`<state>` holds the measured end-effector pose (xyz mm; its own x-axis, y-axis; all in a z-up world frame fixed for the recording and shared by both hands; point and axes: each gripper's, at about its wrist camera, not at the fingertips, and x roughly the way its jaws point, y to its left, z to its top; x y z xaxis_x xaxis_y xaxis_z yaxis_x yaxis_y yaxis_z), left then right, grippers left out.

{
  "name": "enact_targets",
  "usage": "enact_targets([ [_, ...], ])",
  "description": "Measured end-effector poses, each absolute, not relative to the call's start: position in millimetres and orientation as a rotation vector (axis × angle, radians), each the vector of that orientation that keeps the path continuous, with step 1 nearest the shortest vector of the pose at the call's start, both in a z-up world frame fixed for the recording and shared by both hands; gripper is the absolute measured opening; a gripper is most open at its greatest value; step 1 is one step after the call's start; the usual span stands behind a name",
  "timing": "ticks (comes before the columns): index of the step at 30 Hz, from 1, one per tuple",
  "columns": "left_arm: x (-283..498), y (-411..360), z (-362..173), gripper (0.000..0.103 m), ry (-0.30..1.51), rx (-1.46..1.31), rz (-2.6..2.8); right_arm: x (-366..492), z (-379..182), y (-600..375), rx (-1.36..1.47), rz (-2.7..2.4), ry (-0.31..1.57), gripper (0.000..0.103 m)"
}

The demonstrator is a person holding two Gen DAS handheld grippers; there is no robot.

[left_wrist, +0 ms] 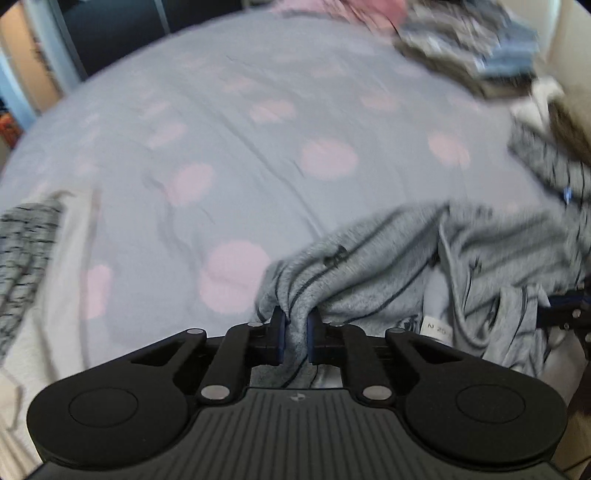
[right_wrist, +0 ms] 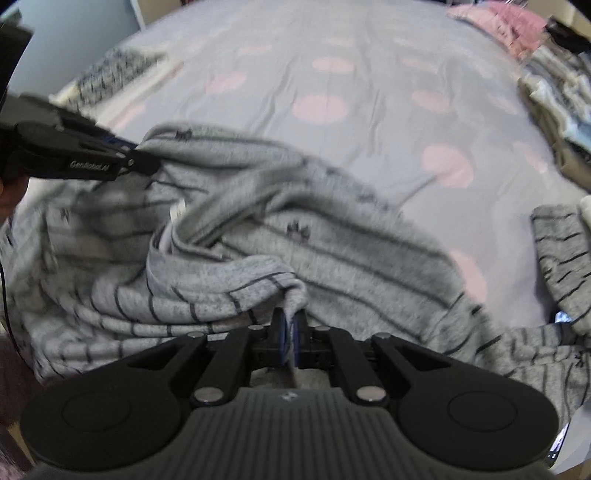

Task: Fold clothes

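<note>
A grey fleece garment with thin dark stripes [right_wrist: 258,251] lies crumpled across the near part of the bed. My left gripper [left_wrist: 296,325] is shut on a bunched edge of it [left_wrist: 332,266]. My right gripper [right_wrist: 291,325] is shut on another edge of the same garment. In the right wrist view the left gripper [right_wrist: 147,162] shows at the left, pinching the garment's far corner. In the left wrist view part of the right gripper [left_wrist: 569,314] shows at the right edge.
The bed has a pale blue sheet with pink dots [left_wrist: 258,129]. Folded clothes are stacked at the far right [left_wrist: 469,40], with a pink garment [right_wrist: 506,22] behind. A second grey striped piece [right_wrist: 565,251] lies at the right. A grey patterned cloth [right_wrist: 110,70] lies at the far left.
</note>
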<state>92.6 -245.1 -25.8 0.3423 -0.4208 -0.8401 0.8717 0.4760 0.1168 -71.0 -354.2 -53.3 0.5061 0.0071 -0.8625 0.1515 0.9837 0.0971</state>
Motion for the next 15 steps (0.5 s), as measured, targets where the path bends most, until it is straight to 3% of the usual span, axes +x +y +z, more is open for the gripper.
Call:
enact_targets([
  [8,98.7,-181.2,99.2,0.008,0.598,0.449,-0.774,-85.1,33.4,-373.8,0.07,-0.215,0.77,0.004],
  [15,58.4,-124.5,192.6,0.008,0.391,0.367,-0.719,-84.3,137.5,-402.0,-0.022,-0.336,0.503,0.004],
])
